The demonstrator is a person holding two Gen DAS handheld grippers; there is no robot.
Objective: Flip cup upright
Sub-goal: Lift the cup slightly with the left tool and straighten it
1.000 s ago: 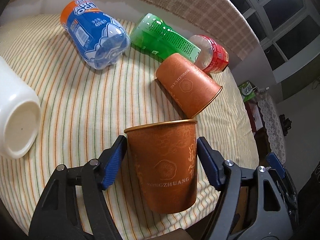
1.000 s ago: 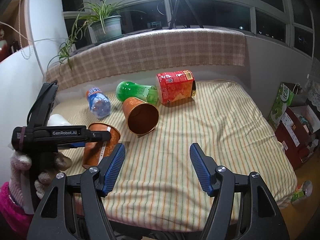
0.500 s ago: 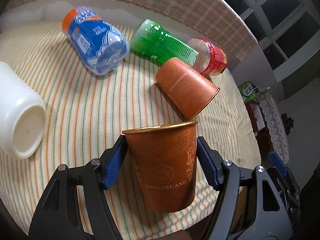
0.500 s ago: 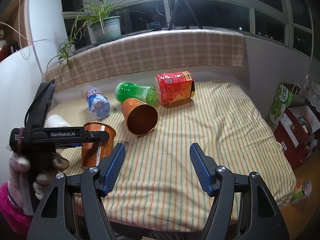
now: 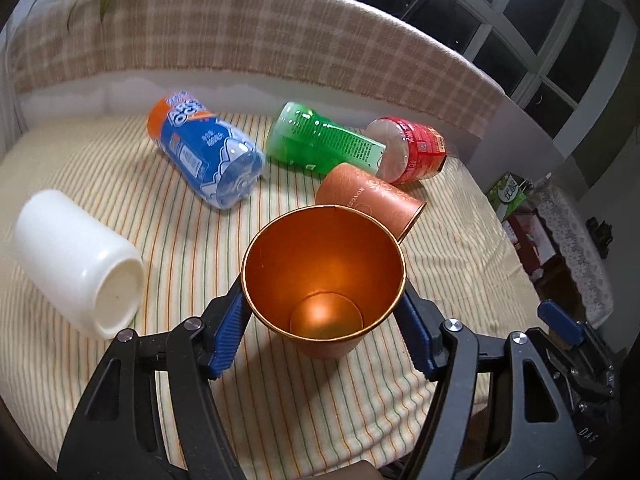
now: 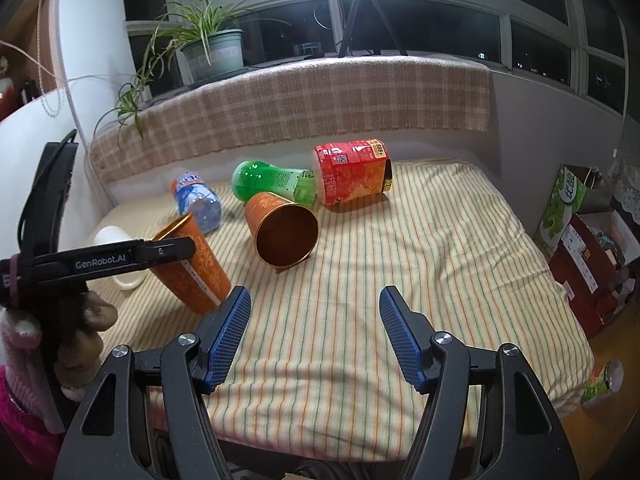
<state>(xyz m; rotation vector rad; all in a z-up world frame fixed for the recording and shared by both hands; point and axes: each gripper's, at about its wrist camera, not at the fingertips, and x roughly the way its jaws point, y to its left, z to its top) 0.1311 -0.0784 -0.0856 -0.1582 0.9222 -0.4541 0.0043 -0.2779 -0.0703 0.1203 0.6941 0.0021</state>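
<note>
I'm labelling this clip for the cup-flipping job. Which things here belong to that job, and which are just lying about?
Job:
held orange cup, mouth up but tilted, in the left gripper
second orange cup, on its side
right gripper, open

Lying about:
white cup
blue bottle
green bottle
red bottle

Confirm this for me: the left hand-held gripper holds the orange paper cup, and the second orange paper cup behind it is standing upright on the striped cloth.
One detail is wrong. The left hand-held gripper does hold the orange paper cup, but the second orange paper cup lies on its side on the striped cloth, its open mouth facing the camera. The right wrist view shows this plainly.
</note>
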